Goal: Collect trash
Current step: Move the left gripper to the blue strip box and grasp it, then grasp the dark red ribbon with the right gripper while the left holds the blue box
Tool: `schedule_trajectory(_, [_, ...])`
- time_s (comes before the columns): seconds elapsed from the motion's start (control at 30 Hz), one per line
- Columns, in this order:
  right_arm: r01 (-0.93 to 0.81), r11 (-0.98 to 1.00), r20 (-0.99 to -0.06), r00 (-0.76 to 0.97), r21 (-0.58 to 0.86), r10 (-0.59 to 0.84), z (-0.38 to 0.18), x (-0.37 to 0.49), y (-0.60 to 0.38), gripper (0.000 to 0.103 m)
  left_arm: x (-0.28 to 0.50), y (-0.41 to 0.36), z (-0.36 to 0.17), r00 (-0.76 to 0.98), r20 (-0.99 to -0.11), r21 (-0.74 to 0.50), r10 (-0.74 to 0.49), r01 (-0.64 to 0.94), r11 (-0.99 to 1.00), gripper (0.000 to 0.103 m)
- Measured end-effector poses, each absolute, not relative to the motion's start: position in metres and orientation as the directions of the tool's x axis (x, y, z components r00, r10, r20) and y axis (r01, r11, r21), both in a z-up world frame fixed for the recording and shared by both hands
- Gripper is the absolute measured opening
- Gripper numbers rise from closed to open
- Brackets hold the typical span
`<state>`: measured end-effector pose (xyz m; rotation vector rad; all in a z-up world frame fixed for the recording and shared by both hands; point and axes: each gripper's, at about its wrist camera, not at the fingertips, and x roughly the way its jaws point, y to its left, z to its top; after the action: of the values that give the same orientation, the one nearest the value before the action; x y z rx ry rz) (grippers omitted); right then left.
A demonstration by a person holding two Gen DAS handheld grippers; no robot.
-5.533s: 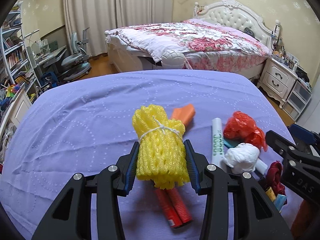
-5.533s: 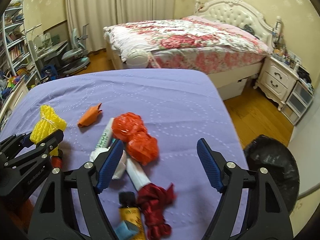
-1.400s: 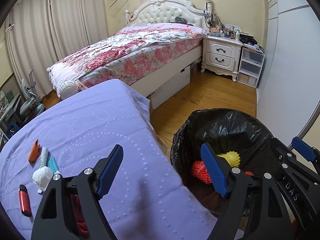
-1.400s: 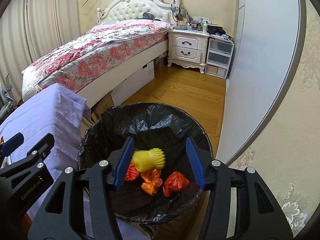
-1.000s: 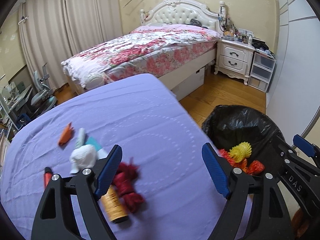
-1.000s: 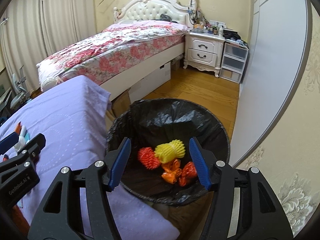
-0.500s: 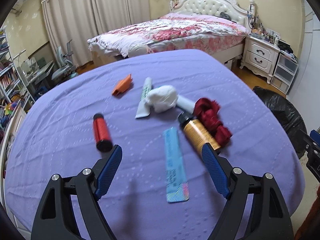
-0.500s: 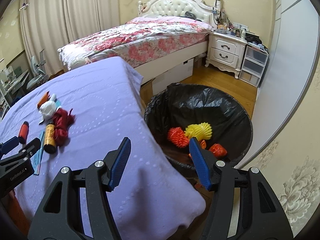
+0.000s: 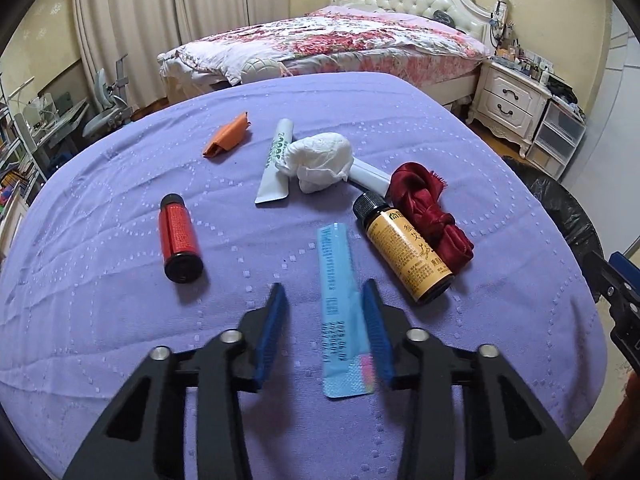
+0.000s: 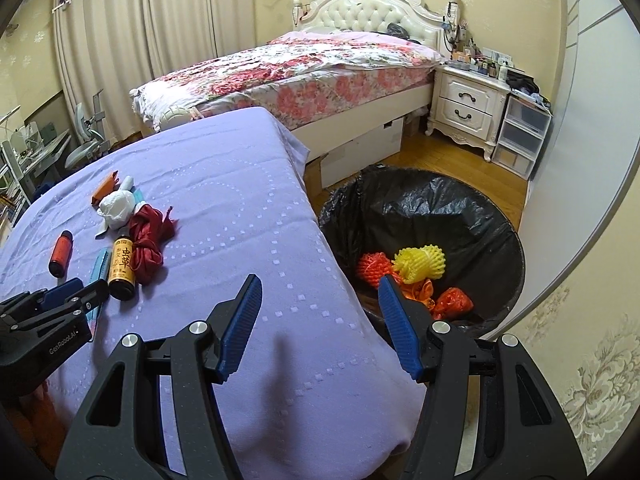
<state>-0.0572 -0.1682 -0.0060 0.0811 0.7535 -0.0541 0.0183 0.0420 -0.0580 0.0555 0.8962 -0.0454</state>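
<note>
1. From our left wrist view: our left gripper [image 9: 325, 324] hangs over the purple-covered table [image 9: 120, 320], its jaws closing around the flat blue sachet [image 9: 340, 312]. The right pad touches the sachet's edge while the left pad stands clear, so we have no grip yet. Around it lie a red canister [image 9: 179, 238], an amber bottle [image 9: 404, 252] just beside a dark red ribbon bundle [image 9: 430, 212], a white crumpled wad [image 9: 320, 160] on a white tube [image 9: 276, 164], and an orange wrapper [image 9: 227, 136].

2. From our right wrist view: our right gripper [image 10: 320, 320] hovers at the table's edge, jaws apart and empty. Beyond it on the floor stands the black-lined trash bin [image 10: 420, 208], holding a yellow foam net [image 10: 420, 262] and orange-red pieces [image 10: 416, 284].
</note>
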Motion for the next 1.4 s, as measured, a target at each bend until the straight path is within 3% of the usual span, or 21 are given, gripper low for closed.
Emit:
schedule_trajectory(0.1, [0.061,0.997,-0.683,0.730,0.052,-0.009,-0.004,-0.053,-0.161,0.059,0.018,0.045,-0.057,0.628,-0.777,0.014,-0.035,0.074,0.997,0.020])
schedule_trajectory(0.83, [-0.161,0.986,-0.709,0.691,0.040,0.142,0.001,-0.014,-0.070,0.059,0.012,0.132,-0.026,0.703,-0.705,0.031,0.094,-0.101,0.994,0.020])
schedule_trajectory(1.4, [-0.191,0.980,-0.768,0.620,0.049,0.159,-0.016,0.004,-0.046,0.034,0.009,0.164,-0.035,0.681,-0.724,-0.006,0.110,-0.166,0.986,0.020])
